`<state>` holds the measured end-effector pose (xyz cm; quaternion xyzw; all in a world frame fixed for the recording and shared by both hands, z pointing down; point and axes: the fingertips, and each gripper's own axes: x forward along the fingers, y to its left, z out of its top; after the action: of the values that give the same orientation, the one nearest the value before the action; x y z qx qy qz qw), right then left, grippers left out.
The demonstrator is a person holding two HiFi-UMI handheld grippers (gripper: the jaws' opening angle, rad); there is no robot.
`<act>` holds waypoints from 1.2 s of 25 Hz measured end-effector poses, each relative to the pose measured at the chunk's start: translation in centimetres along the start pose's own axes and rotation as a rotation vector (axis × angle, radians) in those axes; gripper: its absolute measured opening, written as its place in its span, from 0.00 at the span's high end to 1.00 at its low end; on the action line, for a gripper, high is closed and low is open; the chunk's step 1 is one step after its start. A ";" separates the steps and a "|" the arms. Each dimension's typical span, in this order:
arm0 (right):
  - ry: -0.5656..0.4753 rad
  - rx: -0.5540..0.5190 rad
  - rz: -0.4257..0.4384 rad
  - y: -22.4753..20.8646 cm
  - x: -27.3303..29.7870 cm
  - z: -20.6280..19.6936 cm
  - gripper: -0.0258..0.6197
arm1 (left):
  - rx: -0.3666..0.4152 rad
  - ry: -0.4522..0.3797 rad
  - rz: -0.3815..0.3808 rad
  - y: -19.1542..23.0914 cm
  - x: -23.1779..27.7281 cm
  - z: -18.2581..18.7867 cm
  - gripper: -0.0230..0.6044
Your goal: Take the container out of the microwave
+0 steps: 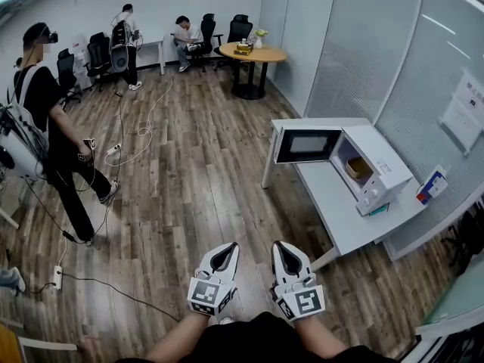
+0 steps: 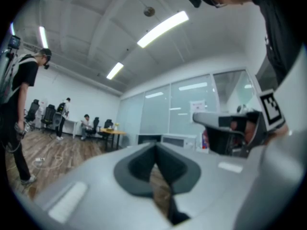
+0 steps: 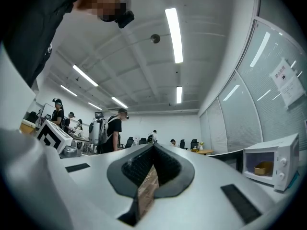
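Observation:
A white microwave (image 1: 374, 169) stands on a white table (image 1: 340, 214) at the right of the head view, with its door (image 1: 306, 145) swung wide open toward the left. Inside sits a tan container (image 1: 358, 169), also small in the right gripper view (image 3: 263, 168). Both grippers hover low over the wooden floor, well short of the table. My left gripper (image 1: 227, 249) is shut and holds nothing; its jaws meet at the tip (image 2: 154, 146). My right gripper (image 1: 281, 249) beside it also has its jaws together (image 3: 153, 145), with nothing in them.
A person with a backpack and headset (image 1: 45, 119) stands at the left, with cables (image 1: 144, 131) and a power strip (image 1: 57, 277) on the floor. A round table (image 1: 252, 53) and chairs stand at the back. Glass walls (image 1: 423, 74) run behind the microwave. A small blue box (image 1: 432, 184) lies on the white table.

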<state>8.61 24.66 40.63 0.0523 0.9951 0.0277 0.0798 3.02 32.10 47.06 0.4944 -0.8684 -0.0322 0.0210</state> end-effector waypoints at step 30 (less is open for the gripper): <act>-0.045 0.040 -0.073 -19.3 4.6 -1.4 0.96 | 0.089 0.040 -0.011 -1.2 17.7 1.1 0.96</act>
<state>1.98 5.90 40.02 0.0181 0.9946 0.0035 0.1022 -5.11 16.28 45.96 0.5002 -0.8656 0.0163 0.0162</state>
